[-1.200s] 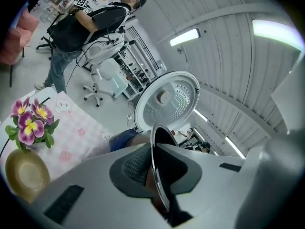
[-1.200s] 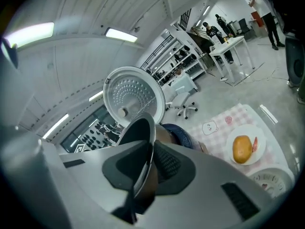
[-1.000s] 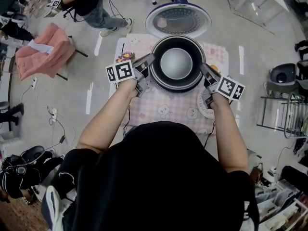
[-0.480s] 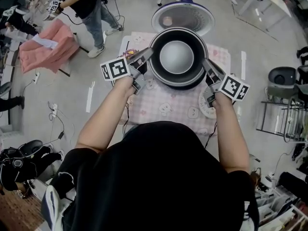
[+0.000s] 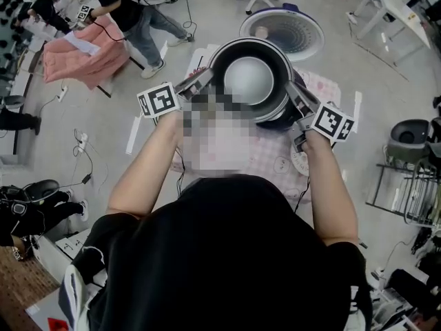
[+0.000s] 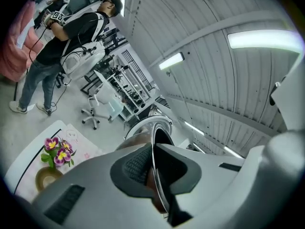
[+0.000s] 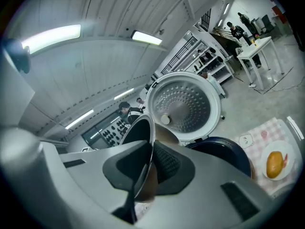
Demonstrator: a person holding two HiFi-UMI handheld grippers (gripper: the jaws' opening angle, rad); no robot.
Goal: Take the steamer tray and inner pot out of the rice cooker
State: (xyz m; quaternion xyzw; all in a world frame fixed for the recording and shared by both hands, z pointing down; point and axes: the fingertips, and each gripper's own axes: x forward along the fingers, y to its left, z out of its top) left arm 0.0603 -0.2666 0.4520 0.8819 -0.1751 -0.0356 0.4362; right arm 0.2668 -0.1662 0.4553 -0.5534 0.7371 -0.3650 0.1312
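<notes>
The inner pot [image 5: 249, 80], a round metal bowl with a dark rim, hangs between my two grippers above the table. My left gripper [image 5: 205, 78] is shut on its left rim, my right gripper [image 5: 291, 92] on its right rim. In the left gripper view the thin rim [image 6: 155, 142] runs edge-on between the pads of the left gripper [image 6: 153, 175]. The right gripper view shows the same: the pot's rim [image 7: 145, 128] is pinched in the right gripper [image 7: 148, 168]. The dark blue rice cooker body [image 7: 224, 154] stands open below, with its lid [image 7: 183, 106] tipped back.
A pink checked cloth covers the table [image 5: 275, 161]. A plate with a yellow bun [image 7: 274, 163] lies to the right of the cooker, a small pot of flowers [image 6: 57, 149] to the left. A person [image 5: 138, 5] stands on the floor beyond, near a pink-draped stand [image 5: 83, 50].
Both grippers have risen together with the inner pot. It has come up out of the cooker, whose dark body now shows under the pot's right side.
</notes>
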